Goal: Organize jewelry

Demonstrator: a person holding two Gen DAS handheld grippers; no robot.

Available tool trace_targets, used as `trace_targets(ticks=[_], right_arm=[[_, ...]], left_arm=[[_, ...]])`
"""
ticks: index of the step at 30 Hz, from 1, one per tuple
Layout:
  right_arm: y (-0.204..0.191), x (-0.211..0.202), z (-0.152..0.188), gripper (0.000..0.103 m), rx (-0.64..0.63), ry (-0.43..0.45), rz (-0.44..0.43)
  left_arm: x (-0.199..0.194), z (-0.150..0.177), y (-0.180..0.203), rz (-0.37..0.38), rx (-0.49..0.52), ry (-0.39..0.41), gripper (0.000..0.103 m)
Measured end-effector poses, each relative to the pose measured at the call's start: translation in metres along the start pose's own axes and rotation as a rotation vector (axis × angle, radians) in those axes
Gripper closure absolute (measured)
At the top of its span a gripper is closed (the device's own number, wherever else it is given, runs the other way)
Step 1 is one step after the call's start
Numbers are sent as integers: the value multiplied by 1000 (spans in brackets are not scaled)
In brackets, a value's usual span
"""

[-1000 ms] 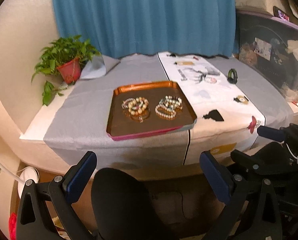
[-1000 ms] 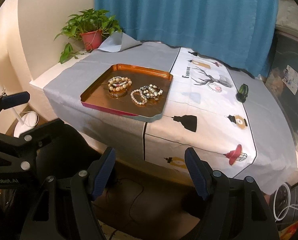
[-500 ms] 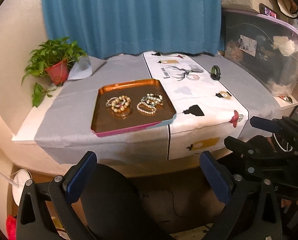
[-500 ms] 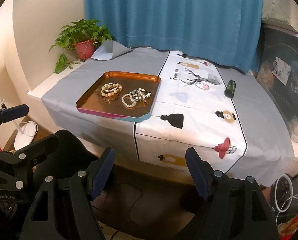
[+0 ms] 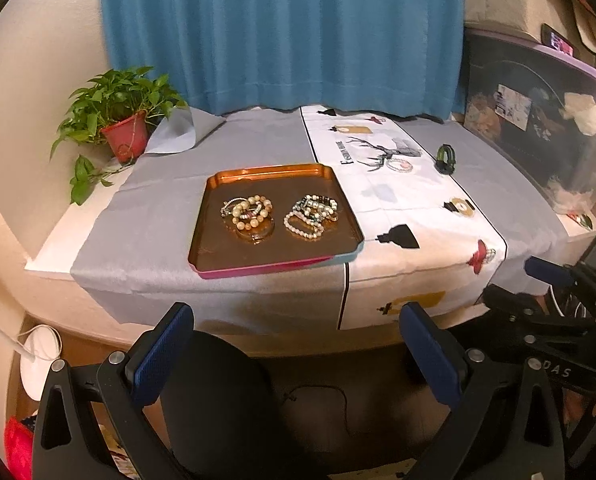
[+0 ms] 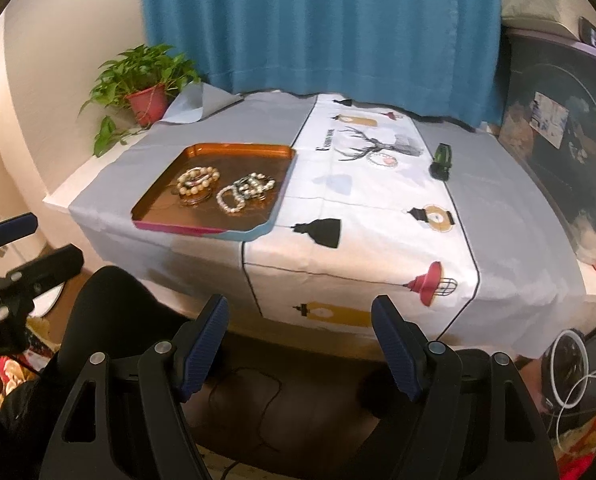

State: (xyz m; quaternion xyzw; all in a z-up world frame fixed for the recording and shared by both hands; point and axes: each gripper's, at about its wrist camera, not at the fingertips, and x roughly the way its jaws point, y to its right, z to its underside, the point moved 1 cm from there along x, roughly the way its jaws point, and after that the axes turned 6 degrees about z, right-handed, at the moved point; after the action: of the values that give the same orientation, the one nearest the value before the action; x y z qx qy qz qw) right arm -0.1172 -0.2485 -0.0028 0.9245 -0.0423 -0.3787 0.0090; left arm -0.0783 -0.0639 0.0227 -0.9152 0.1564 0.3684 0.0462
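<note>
A copper tray (image 5: 212, 254) (image 6: 154, 206) lies on the table near its front edge. It holds two heaps of bead bracelets, a left heap (image 5: 246, 209) (image 6: 198, 179) and a right heap (image 5: 313, 215) (image 6: 244, 192). A small dark green object (image 5: 445, 157) (image 6: 441, 161) stands on the cloth at the back right. My left gripper (image 5: 294, 340) is open and empty, low in front of the table. My right gripper (image 6: 299, 334) is open and empty, also below the table's front edge.
A potted plant (image 5: 124, 128) (image 6: 148, 96) stands at the back left. A blue curtain (image 5: 282, 36) hangs behind the table. A clear storage box (image 5: 545, 120) stands at the right. A black chair back (image 5: 218, 400) (image 6: 110, 312) is under the grippers. A printed white runner (image 6: 377, 208) covers the table's right half.
Both views have shifted back toward the table after pulling away; the tray and bracelets look nearer than half a second ago. Both grippers stay open and empty.
</note>
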Motion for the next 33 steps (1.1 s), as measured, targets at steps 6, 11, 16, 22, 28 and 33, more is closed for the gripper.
trace_targets(ticks=[6,11,16,22,28,33], right_arm=[[26,14,-6,27,47,-8,39],[53,33,-14,27,85,-23,72],[87,56,-27,27,126,-31,110],[138,107,-56,27,188,-28,166],[181,183,-92,27,234,-61,184],[201,242,-122,27,230,-89,197]], left_arm=[[19,-19,6,7,11,-14,1],[47,-47,19,25,39,-38,1],[87,-87,37,42,67,-51,1],[167,-138,64,77,70,-110,1],[260,-179,90,99,66,-160,1],[332,-207,106,112,75,-216,1]])
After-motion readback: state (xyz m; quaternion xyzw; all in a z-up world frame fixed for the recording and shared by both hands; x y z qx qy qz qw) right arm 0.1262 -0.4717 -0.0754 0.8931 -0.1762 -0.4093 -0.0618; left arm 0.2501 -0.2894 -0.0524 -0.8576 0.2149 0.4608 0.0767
